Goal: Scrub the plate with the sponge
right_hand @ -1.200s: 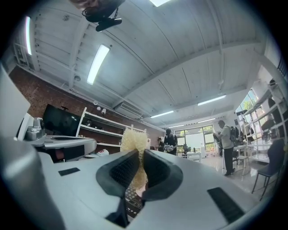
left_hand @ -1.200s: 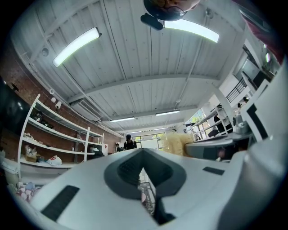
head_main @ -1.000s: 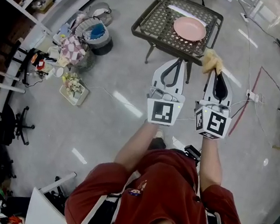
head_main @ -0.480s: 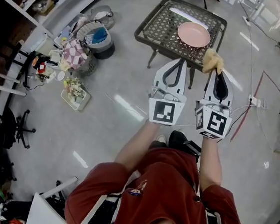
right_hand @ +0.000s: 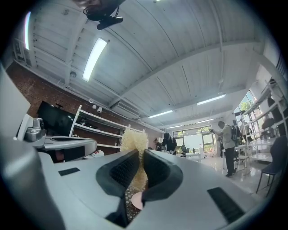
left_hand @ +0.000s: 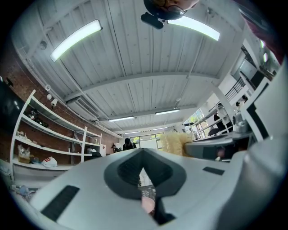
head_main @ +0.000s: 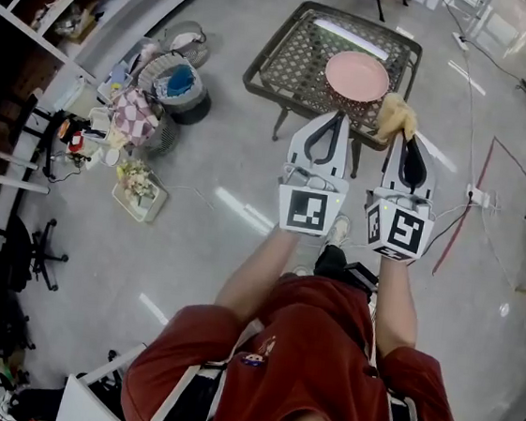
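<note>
A: What carries everything here?

B: A dark metal lattice table standing on the floor ahead of both grippers. The pink plate lies flat on its right half, nearer the right edge than the left and in from every corner. It faces up, so its whole upper side is open to a wipe.

A: And the tools?

B: Both are held out level, side by side, short of the table's near edge. The left gripper has its tips pressed together on nothing. My guess is it is kept free to steady the plate.

A: The right one?

B: The right gripper pinches the yellow sponge low down, so most of the sponge sticks out past the jaw tips. That leaves soft material, not plastic, to meet the plate.

A: Any contact yet?

B: None. The sponge hangs near the table's near right corner, apart from the plate, so scrubbing has not begun.
</note>
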A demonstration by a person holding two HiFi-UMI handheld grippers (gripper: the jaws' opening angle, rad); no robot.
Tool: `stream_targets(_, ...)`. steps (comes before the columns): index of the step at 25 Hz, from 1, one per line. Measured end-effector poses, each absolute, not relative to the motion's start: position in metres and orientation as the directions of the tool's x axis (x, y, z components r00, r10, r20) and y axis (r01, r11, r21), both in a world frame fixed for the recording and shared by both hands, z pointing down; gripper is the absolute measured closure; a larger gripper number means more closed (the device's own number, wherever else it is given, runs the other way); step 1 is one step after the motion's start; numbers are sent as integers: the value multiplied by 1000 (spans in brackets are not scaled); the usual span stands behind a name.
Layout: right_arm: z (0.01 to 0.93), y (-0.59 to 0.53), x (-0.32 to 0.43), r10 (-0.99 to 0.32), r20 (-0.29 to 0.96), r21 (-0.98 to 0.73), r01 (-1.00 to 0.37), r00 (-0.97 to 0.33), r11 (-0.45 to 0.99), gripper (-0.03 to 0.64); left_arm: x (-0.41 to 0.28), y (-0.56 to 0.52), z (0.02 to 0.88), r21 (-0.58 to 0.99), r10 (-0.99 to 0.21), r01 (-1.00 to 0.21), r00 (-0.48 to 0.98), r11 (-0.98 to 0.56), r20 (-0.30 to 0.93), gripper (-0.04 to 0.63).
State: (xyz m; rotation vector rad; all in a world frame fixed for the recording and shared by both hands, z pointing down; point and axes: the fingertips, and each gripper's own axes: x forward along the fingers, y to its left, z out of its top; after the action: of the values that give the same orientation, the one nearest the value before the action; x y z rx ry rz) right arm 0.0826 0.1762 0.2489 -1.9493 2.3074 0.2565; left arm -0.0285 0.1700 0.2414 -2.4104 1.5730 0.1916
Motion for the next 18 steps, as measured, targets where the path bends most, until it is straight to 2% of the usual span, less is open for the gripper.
stream_targets(18,262,31,140,-973,-146,3,-983,-180,182,575,20,29,243,-136,-904,-929,367,-344,-219,583)
